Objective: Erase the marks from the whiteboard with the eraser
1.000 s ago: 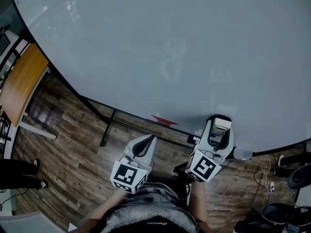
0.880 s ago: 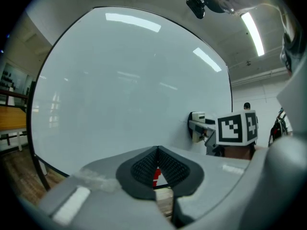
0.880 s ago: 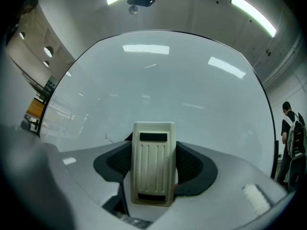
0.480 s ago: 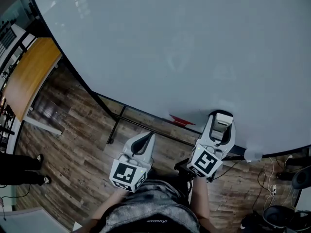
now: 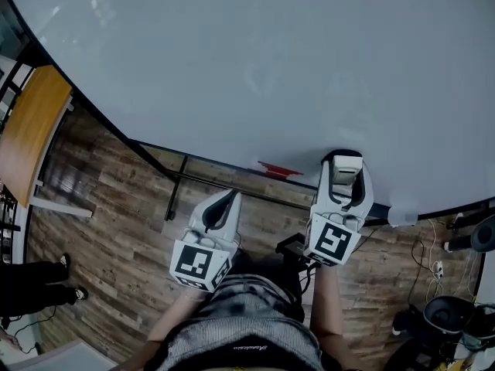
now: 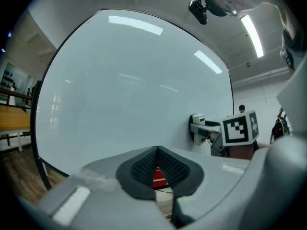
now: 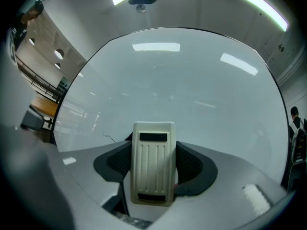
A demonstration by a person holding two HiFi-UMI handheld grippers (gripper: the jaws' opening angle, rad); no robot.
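Clamping the eraser [image 7: 152, 171] by its long sides, my right gripper [image 5: 342, 185] holds it upright, ribbed back toward me. It looks like light, rigid plastic, probably slick, so a mid-body grip suits it. My left gripper [image 6: 157, 163] is closed on nothing. Beyond, the whiteboard [image 7: 187, 90] carries a thin dark squiggle [image 7: 108, 137] low at left.

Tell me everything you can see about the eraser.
The eraser is a cream, plastic-looking block with a ribbed back and a dark slot near each end. It stands upright, pinched at its sides by the right claw, which is shut on it. Its hidden face points at the whiteboard, low on the board. In the left gripper view it seems to rest against the surface.
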